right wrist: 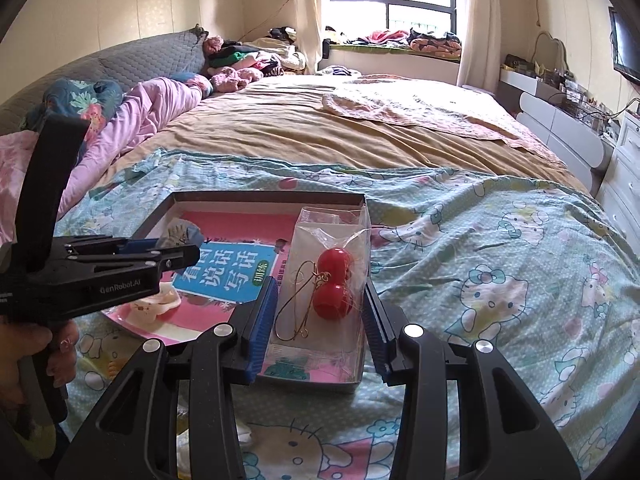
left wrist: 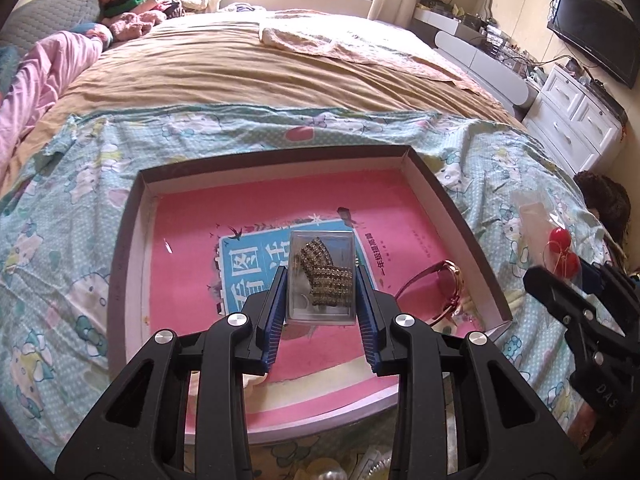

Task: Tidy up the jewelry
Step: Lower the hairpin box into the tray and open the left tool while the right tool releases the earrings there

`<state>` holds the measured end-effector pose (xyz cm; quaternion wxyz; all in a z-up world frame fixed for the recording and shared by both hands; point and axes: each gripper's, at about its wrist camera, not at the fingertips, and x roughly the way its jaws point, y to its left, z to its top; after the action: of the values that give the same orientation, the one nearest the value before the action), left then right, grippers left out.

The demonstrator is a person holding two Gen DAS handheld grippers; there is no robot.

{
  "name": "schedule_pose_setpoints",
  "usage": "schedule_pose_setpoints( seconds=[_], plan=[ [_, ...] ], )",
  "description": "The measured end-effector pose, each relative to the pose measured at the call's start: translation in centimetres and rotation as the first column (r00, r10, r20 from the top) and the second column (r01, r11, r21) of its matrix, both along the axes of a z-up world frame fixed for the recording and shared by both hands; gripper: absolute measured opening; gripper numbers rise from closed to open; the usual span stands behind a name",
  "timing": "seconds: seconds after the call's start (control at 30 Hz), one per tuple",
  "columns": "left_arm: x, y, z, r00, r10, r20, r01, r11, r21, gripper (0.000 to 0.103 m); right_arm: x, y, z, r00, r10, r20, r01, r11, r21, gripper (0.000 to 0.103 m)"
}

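Left wrist view shows the left gripper at lower centre, its blue pads clamped on either side of a small clear case holding a gold rhinestone band. The case hangs over a shallow open box whose floor is a pink book cover with a blue panel. Pink-lensed sunglasses lie in the box's lower right corner. At right of the frame the right gripper carries a clear packet with red ball earrings.

Right wrist view has the right gripper at lower centre, jaws closed against that transparent packet; two red balls and thin gold wire hooks show inside. It sits just right of the box, above the Hello Kitty sheet. The left gripper reaches in from the left edge.
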<state>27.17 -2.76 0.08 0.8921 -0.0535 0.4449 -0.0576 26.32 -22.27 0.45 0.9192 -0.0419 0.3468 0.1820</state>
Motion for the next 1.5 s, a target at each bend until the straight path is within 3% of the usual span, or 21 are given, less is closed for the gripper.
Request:
schedule_pose_setpoints(
  seconds=[0.43,1.17,1.3,1.5],
  plan=[
    [0.9,-0.2,-1.8,0.998,-0.055,-0.01,0.055,0.998,-0.003,0.025,3.2,1.0,-2.9,0.997,-0.009,-0.072,0.006,0.999,-0.042,0.04],
    [1.6,3.7,-2.7,0.999,0.027,-0.038,-0.028,0.999,-0.044,0.026,3.8,3.6,-5.9,0.989,0.02,-0.143,-0.031,0.997,-0.07,0.041],
    [1.4,3.7,-2.6,0.999,0.023,-0.035,-0.025,0.999,-0.043,0.026,3.2,3.6,-5.8,0.991,0.018,-0.132,-0.028,0.997,-0.071,0.052],
    [1.0,3.5,-2.0,1.0,0.018,-0.02,-0.019,0.999,-0.041,0.026,2.5,3.2,-5.4,0.993,0.012,-0.119,-0.02,0.998,-0.061,0.059]
  ],
)
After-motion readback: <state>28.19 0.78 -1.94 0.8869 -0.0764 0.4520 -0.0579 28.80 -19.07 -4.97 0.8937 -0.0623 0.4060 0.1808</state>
